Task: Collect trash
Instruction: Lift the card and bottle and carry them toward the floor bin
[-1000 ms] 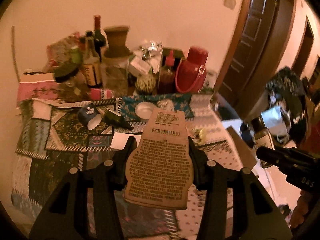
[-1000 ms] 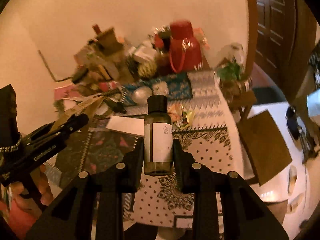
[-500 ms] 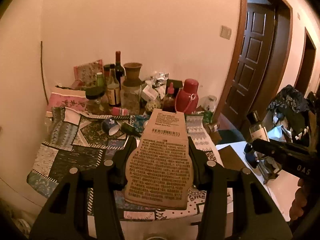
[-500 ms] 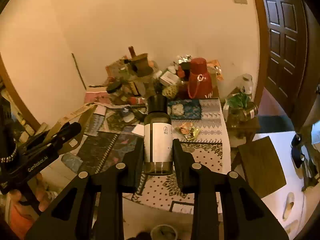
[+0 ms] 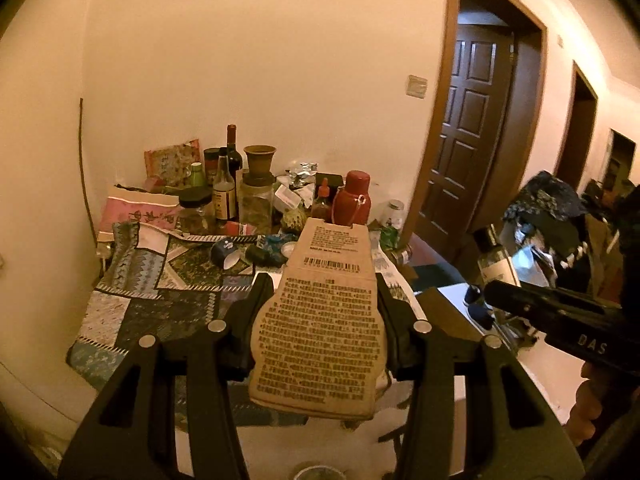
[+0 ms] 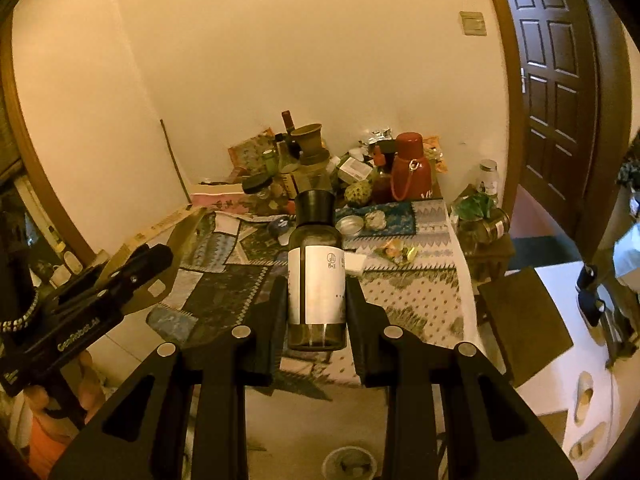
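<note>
My left gripper (image 5: 320, 292) is shut on a brown cardboard package (image 5: 324, 320) with printed text and a barcode, held up off the table. My right gripper (image 6: 317, 292) is shut on a dark bottle (image 6: 316, 280) with a white label and black cap, held upright. Both are held back from the cloth-covered table (image 6: 412, 292). The right gripper and its bottle (image 5: 496, 264) show at the right of the left wrist view. The left gripper with the package (image 6: 160, 236) shows at the left of the right wrist view. A round bin (image 6: 350, 462) stands on the floor below.
The table's far end holds bottles, jars, a clay pot (image 5: 260, 160) and a red flask (image 6: 412, 168). A crumpled wrapper (image 6: 396, 250) and a white paper (image 6: 354, 263) lie on the cloth. A dark door (image 6: 556, 80) is at the right. A brown stool (image 6: 520, 320) stands beside the table.
Both grippers have pulled back and up from the table with their loads; the table looks smaller and farther, and the floor and bin have come into view.
</note>
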A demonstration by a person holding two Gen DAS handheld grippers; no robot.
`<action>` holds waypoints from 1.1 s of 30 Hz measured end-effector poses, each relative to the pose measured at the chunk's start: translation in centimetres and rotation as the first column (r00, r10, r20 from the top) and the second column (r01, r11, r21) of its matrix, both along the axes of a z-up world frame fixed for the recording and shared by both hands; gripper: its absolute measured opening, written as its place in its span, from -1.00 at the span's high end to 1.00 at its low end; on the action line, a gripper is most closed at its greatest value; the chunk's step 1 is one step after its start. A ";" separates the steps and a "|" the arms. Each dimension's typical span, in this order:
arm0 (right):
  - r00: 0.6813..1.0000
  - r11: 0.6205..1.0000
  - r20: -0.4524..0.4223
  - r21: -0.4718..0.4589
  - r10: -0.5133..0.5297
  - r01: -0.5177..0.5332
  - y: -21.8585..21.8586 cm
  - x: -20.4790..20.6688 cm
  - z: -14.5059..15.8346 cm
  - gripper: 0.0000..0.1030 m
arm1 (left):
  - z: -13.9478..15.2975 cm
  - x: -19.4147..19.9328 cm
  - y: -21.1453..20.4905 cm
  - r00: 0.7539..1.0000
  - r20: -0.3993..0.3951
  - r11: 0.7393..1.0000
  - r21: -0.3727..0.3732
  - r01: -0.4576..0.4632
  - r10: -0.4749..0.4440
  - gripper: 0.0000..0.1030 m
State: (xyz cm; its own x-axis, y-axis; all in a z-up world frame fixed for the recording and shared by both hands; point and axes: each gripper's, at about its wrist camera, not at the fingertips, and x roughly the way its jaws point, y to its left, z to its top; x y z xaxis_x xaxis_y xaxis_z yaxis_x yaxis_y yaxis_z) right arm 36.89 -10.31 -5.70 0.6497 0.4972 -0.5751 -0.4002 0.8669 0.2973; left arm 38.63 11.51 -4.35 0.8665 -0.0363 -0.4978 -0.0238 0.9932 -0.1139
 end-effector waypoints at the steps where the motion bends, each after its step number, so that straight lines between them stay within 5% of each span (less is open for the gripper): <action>1: 1.000 1.000 -0.001 0.005 -0.009 0.009 0.3 -1.1 0.0 0.51 | 0.0 -1.6 0.5 1.000 0.002 1.000 0.003 0.010 -0.010 0.08; 16: 0.998 0.999 -0.043 -0.006 -0.046 0.046 3.6 -14.4 -1.1 0.51 | -2.6 -16.3 2.3 0.992 -0.074 0.995 -0.004 0.099 -0.099 0.08; 26: 0.992 0.999 -0.121 -0.041 -0.025 0.020 1.8 -16.1 -3.6 0.50 | -4.4 -18.0 -0.6 0.984 -0.144 0.995 -0.013 0.101 -0.102 0.08; 33: 0.976 0.997 -0.219 -0.079 -0.017 0.000 -0.3 -15.4 -8.7 0.50 | -9.7 -16.3 -3.2 0.964 -0.247 0.995 -0.045 0.090 -0.098 0.08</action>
State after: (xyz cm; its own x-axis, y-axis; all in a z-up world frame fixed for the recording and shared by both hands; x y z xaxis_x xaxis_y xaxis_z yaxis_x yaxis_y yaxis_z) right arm 21.54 -10.56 -14.38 0.5070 0.4401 -0.7411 -0.3254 0.8939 0.3082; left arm 22.36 8.30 -14.02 0.7073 -0.1318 -0.6945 0.0378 0.9881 -0.1490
